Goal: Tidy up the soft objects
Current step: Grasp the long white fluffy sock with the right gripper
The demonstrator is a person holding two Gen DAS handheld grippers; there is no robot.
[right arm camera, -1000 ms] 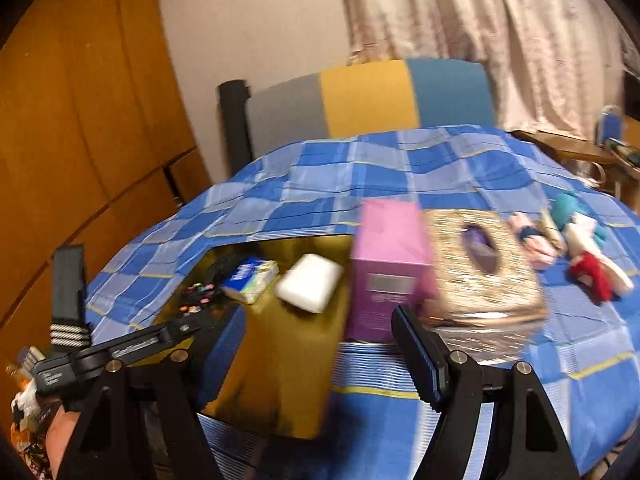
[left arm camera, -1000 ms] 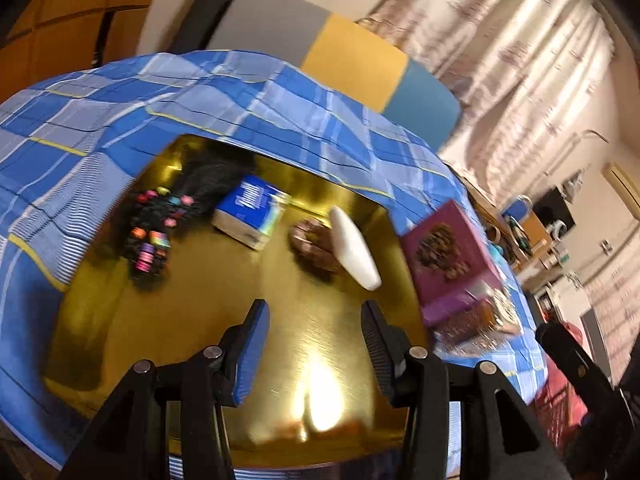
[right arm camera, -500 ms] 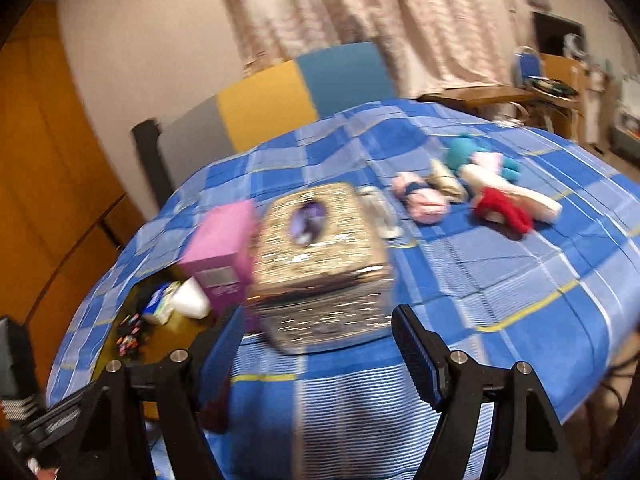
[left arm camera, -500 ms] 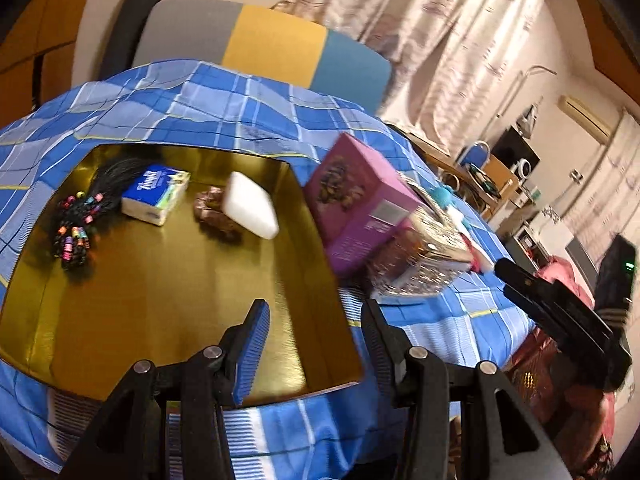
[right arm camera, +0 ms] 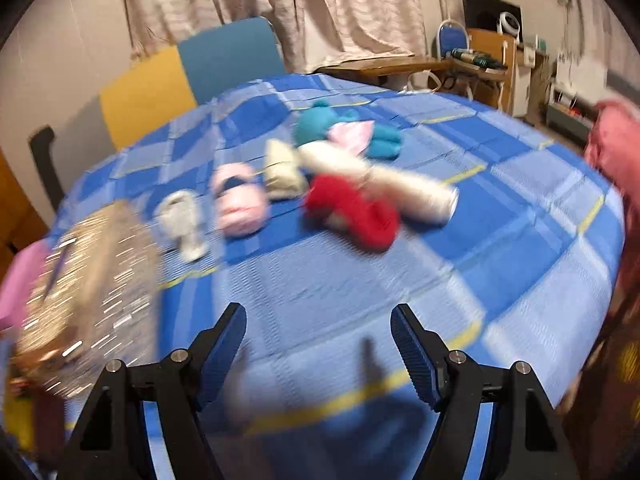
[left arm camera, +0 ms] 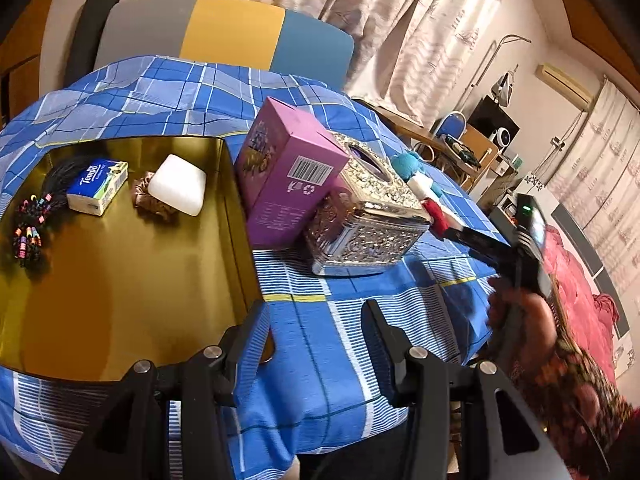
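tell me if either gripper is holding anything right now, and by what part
Nothing is held. The left gripper is open over the blue checked cloth beside the gold tray, and the right gripper is open short of the soft toys.

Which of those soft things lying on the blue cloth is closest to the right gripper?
The red one: it lies nearest the right gripper, ahead of the pink, cream, white and teal pieces behind it.
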